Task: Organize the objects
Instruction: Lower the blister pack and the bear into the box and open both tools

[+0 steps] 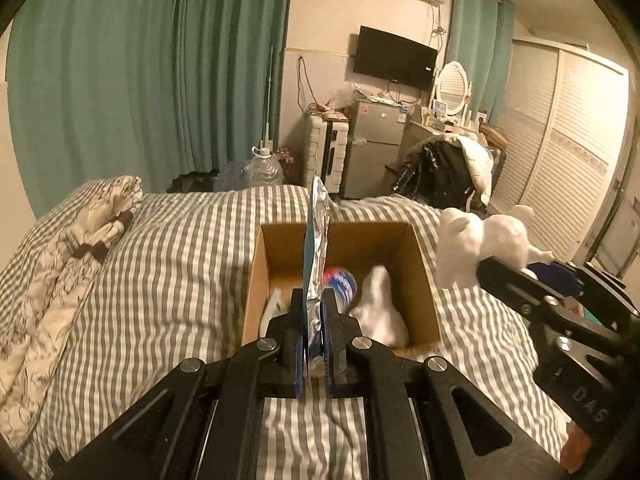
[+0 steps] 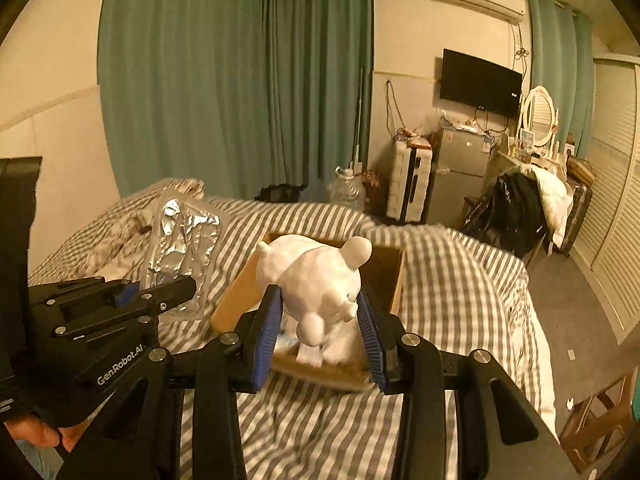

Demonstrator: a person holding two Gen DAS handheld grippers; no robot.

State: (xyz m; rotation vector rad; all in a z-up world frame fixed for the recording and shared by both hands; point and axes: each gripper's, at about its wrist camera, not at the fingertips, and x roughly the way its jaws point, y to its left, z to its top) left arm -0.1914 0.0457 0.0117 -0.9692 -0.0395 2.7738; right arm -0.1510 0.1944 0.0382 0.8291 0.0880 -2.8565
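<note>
My left gripper is shut on a thin foil blister pack, seen edge-on and standing upright above an open cardboard box. In the right wrist view the same pack shows its crinkled silver face, pinched by the left gripper. My right gripper is shut on a white bear figure, held in the air over the box. From the left view the bear hangs right of the box in the right gripper. Inside the box lie a white soft toy and a blue-and-red round item.
The box sits on a bed with a grey-striped cover; a rumpled patterned quilt lies at its left. Beyond the bed stand green curtains, a water jug, a fridge and a chair with clothes. A person's hand holds the left gripper.
</note>
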